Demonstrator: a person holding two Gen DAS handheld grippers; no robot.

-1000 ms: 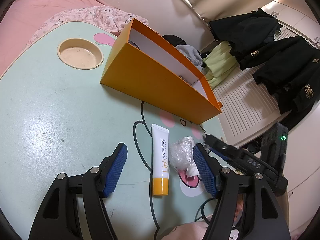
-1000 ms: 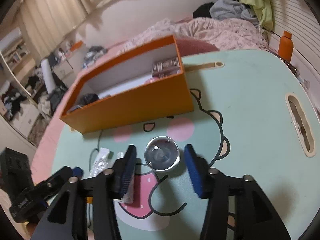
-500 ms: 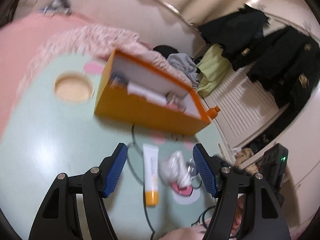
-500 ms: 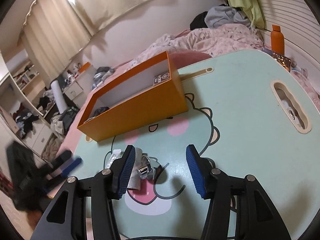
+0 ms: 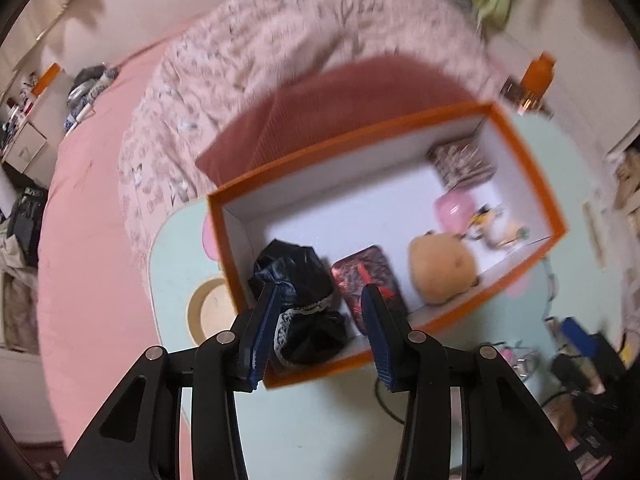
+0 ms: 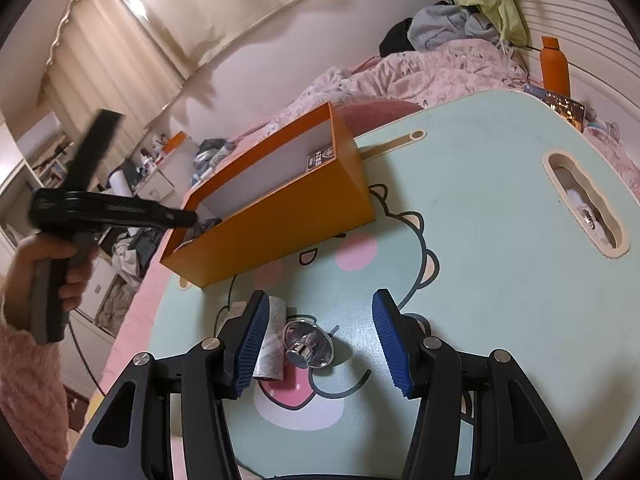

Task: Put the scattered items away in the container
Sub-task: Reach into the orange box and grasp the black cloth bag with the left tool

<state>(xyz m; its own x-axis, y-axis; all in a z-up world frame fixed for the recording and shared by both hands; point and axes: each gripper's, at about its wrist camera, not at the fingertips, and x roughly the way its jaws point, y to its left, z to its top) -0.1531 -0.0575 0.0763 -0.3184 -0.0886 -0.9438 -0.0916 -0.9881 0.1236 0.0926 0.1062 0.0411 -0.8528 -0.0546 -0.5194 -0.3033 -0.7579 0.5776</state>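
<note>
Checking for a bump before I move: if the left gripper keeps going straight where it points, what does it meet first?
Probably the black lace-trimmed bundle inside the orange box; it sits between the left gripper fingers, though blur hides depth.

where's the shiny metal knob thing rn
In the right wrist view, the metal knob lies on the table between the right gripper's open jaws, beside a silvery tube.

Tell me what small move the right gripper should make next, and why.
Probably lower the right gripper and close on the shiny metal piece: its jaws are open on either side of it, and it lies on the table outside the orange box.
</note>
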